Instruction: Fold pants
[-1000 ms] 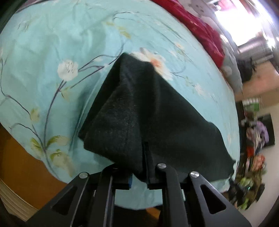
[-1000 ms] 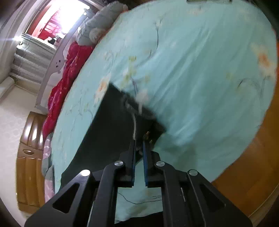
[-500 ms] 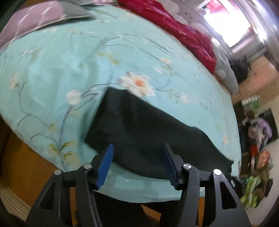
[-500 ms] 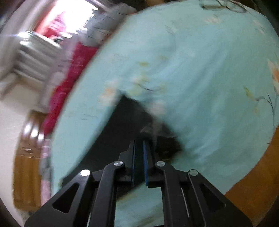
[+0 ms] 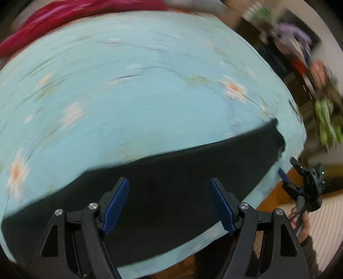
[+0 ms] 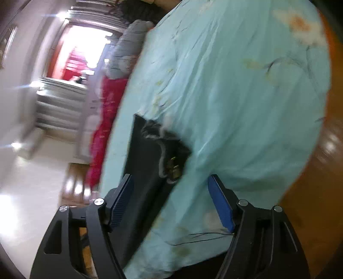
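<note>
The dark pants (image 5: 171, 184) lie flat in a long band along the near edge of a bed with a light blue flowered sheet (image 5: 139, 96). My left gripper (image 5: 169, 203) is open and empty just above their middle. In the right wrist view the pants (image 6: 148, 158) show their waistband end with a metal button. My right gripper (image 6: 171, 201) is open and empty over that end. It also shows in the left wrist view (image 5: 304, 182), held by a hand beyond the bed's right edge.
A red blanket (image 5: 75, 15) and a grey pillow (image 6: 128, 47) lie along the far side of the bed. Brown wooden floor (image 6: 317, 182) runs past the bed's edge. Cluttered shelves (image 5: 317, 75) stand to the right.
Both grippers have let go of the pants and opened. The left opened first, the right after. The pants now lie flat, and both cameras have swung and pulled back.
</note>
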Available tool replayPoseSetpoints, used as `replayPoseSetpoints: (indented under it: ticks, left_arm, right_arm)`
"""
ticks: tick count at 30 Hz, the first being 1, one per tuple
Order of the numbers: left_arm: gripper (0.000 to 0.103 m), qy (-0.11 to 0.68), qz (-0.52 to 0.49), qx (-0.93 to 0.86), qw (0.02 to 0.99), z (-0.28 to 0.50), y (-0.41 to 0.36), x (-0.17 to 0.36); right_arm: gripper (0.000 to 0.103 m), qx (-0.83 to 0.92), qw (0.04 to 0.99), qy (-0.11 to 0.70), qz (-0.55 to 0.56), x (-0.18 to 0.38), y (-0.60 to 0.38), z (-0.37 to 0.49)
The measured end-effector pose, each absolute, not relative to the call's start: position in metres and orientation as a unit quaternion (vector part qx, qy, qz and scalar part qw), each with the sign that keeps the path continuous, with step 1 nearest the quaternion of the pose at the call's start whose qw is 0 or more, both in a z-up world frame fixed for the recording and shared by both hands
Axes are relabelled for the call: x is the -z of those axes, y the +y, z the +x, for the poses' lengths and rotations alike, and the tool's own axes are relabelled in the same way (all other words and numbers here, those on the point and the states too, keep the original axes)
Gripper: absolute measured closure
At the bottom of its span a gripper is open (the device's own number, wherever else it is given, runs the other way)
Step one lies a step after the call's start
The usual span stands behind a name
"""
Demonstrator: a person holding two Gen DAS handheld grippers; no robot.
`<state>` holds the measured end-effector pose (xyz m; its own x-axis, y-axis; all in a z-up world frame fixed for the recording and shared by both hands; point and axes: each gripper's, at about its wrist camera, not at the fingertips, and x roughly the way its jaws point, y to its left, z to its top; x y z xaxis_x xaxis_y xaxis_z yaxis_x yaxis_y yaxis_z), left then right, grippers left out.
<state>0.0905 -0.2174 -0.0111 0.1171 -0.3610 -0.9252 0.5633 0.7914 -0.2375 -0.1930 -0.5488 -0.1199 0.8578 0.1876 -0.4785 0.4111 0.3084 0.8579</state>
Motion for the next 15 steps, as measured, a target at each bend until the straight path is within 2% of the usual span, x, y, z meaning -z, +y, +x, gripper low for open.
replayPoseSetpoints:
  ticks: [4, 7, 11, 15]
  left_arm:
    - [0.026, 0.604, 0.128, 0.356, 0.701, 0.089, -0.323, 0.021]
    - [0.026, 0.613, 0.147, 0.373, 0.681, 0.096, -0.384, 0.034]
    - [0.026, 0.634, 0.134, 0.392, 0.653, 0.101, -0.441, 0.046]
    - [0.026, 0.653, 0.135, 0.414, 0.620, 0.097, -0.478, 0.060]
  right_arm:
    - [0.034, 0.047, 0.763, 0.241, 0.598, 0.132, -0.546, -0.178]
    - [0.042, 0.019, 0.758, 0.217, 0.615, 0.141, -0.547, -0.173]
    - [0.064, -0.014, 0.745, 0.195, 0.638, 0.158, -0.553, -0.176]
    - [0.065, -0.047, 0.737, 0.178, 0.651, 0.166, -0.553, -0.183]
